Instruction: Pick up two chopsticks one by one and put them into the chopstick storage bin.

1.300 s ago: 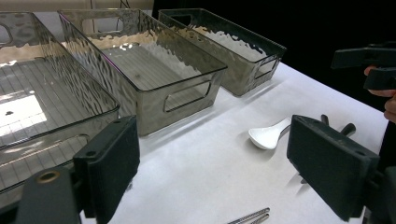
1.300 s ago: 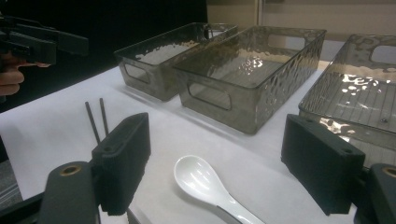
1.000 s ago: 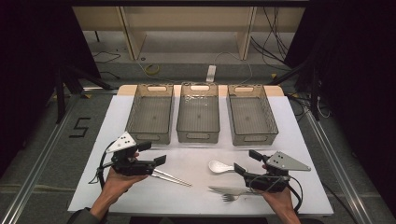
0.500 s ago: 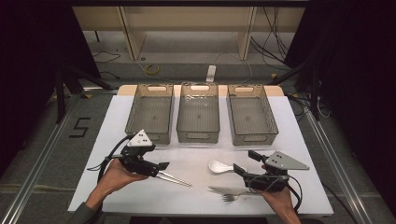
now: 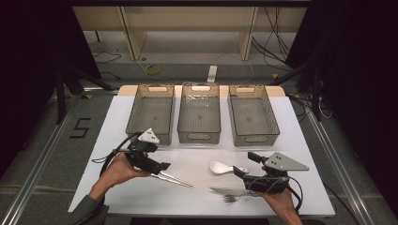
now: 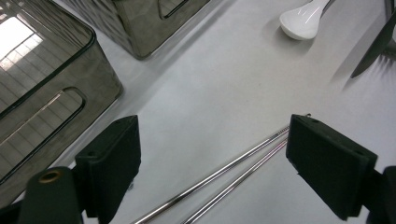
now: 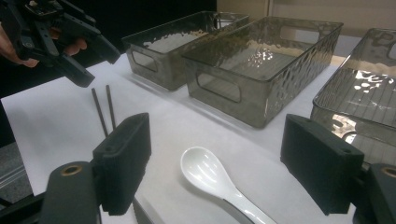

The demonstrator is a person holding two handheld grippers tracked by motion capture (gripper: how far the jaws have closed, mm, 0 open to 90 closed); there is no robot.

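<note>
I am holding my left claw (image 6: 212, 163) with its jaws wide apart, hovering over the pair of metal chopsticks (image 6: 219, 179), which are lying flat on the white table (image 5: 197, 161) toward its near-left corner. My right claw (image 7: 224, 168), jaws also apart, is idling by the white spoon (image 7: 212, 179) near the near edge. Risk: the chopsticks are thin and round, so closing off-centre may catch only one or roll them apart.

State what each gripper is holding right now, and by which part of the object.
Nothing is held. The left gripper is open, its jaws apart above the metal chopsticks lying on the table. The right gripper is open too, with the white spoon lying between its jaws, ungripped.
</note>
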